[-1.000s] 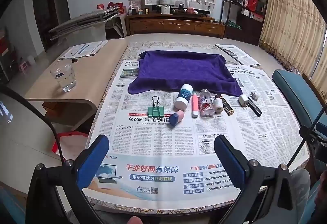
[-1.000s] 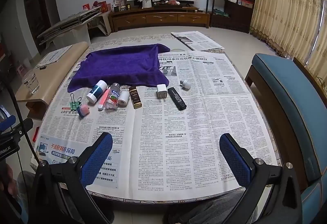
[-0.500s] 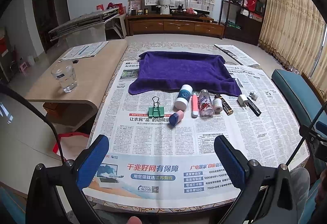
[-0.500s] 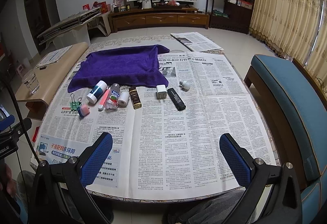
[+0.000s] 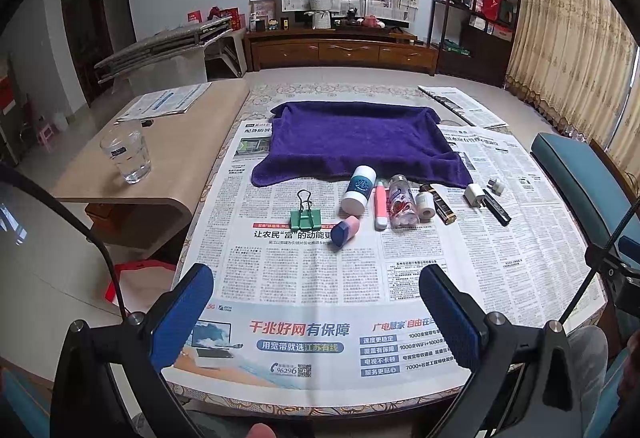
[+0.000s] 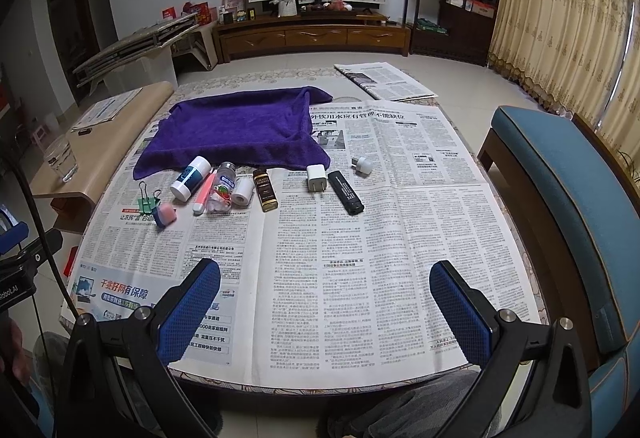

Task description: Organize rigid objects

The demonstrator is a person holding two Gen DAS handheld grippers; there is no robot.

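Pink tube (image 5: 380, 205) lengthwise, cap end near

Both wrist views look forward from the counter's (image 5: 224, 404) near edge — left-hand, right-hand — sharing the purple towel (image 5: 356, 140) and row of items.

Matt printed newspaper (image 5: 312, 274), plush purple cloth towel (image 5: 356, 142), clear glass tumbler (image 5: 127, 154), glossy plastic bottle (image 5: 401, 200)

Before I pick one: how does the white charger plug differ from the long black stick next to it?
The white charger plug is short and blocky; the black stick is long and slim. The plug is white, the stick black with small print on top. The plug shows two prongs at its near end; the stick shows none. Both lie flat on the newspaper, side by side near the purple towel, untouched by either gripper.
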